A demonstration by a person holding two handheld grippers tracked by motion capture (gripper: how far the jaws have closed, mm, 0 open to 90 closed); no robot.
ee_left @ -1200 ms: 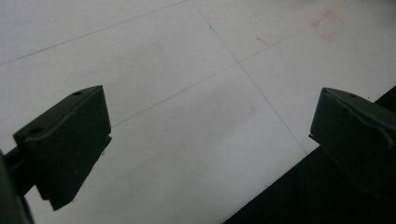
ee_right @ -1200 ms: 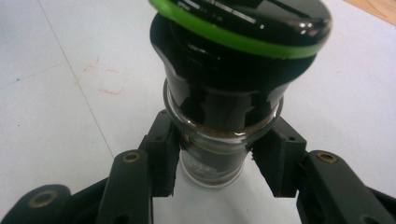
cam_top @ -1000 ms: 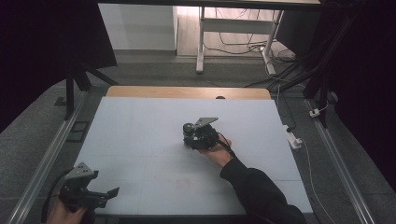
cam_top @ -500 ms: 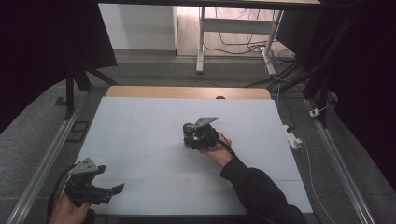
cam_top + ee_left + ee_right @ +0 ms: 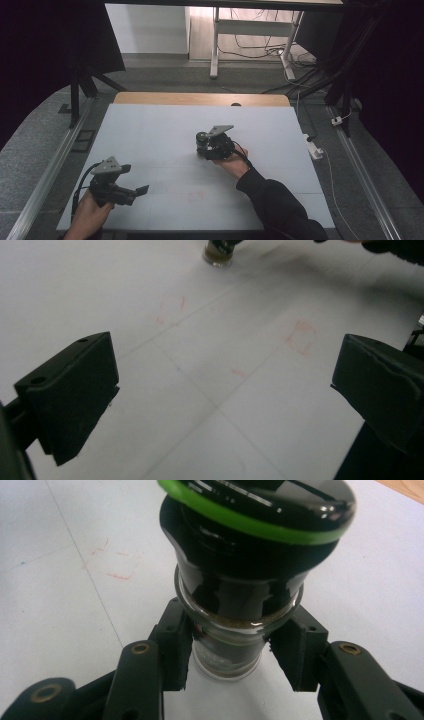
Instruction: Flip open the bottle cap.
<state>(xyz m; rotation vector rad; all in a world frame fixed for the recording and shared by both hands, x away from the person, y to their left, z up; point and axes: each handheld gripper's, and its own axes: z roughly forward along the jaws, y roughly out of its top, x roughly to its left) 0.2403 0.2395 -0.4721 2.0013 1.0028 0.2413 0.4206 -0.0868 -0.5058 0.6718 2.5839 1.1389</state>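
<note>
Right tool clenched on upright glass jar with green-ringed black cap; left tool released above white tabletop.

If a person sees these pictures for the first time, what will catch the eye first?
Most striking is the glass jar with its black, green-ringed lid, clamped by the right hand-held gripper mid-table. The left hand-held gripper hangs open over the near left of the white table, which bears faint red marks.

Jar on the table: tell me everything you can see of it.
The jar is small and looks like clear glass, with brownish contents and a wide glossy black cap ringed by a green band. It stands upright on the white table, right of centre. The right tongs are shut on its glass body just below the cap.
</note>
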